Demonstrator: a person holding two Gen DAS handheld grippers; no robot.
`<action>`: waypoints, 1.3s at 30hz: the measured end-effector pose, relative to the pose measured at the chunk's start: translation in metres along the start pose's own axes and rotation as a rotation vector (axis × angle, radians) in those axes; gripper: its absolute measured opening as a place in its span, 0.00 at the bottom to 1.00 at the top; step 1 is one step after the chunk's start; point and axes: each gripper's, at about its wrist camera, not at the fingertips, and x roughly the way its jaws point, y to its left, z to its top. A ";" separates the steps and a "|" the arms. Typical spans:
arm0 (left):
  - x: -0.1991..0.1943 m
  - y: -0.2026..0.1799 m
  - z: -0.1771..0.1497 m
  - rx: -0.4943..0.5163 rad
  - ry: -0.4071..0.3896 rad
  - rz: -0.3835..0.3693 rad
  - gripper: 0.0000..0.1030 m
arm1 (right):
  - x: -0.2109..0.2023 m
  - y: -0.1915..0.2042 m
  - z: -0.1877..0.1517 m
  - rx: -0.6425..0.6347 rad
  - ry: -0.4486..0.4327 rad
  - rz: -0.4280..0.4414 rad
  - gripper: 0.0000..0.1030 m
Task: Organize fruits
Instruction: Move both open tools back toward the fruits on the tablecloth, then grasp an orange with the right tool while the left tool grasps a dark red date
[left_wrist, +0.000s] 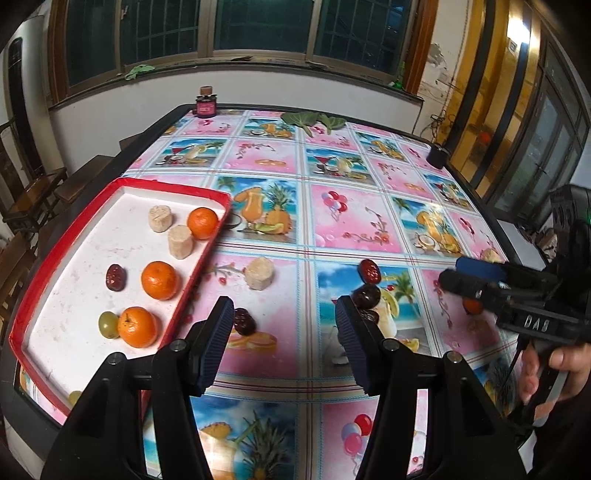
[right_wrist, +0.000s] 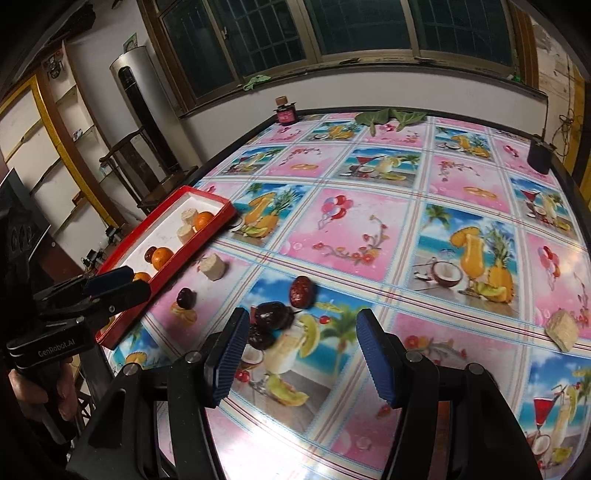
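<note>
A red-rimmed white tray (left_wrist: 207, 254) at the left holds three oranges (left_wrist: 160, 280), two beige cylinder pieces (left_wrist: 180, 240), a red date (left_wrist: 116, 277) and a green grape (left_wrist: 108, 324). On the cloth lie a beige piece (left_wrist: 260, 273), a red date (left_wrist: 370, 270), dark fruits (left_wrist: 366, 296) and a dark date (left_wrist: 243, 321). My left gripper (left_wrist: 284, 339) is open and empty above the cloth. My right gripper (right_wrist: 301, 356) is open and empty, just right of the dark fruits (right_wrist: 272, 315). It also shows in the left wrist view (left_wrist: 476, 277).
A small dark jar (left_wrist: 206, 104) and green leaves (left_wrist: 312, 120) sit at the table's far edge. A black cup (left_wrist: 437, 155) stands at the far right corner. Another beige piece (right_wrist: 562, 329) lies at the right. Chairs (left_wrist: 33, 192) stand left of the table.
</note>
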 end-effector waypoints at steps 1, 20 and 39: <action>0.001 -0.001 0.000 0.003 0.001 -0.003 0.54 | -0.002 -0.004 0.001 0.006 -0.003 -0.008 0.60; 0.036 -0.044 -0.014 0.072 0.104 -0.086 0.54 | -0.031 -0.075 0.011 0.121 -0.025 -0.086 0.60; 0.063 -0.049 -0.017 0.103 0.141 -0.090 0.54 | -0.022 -0.085 -0.052 0.176 0.154 -0.166 0.58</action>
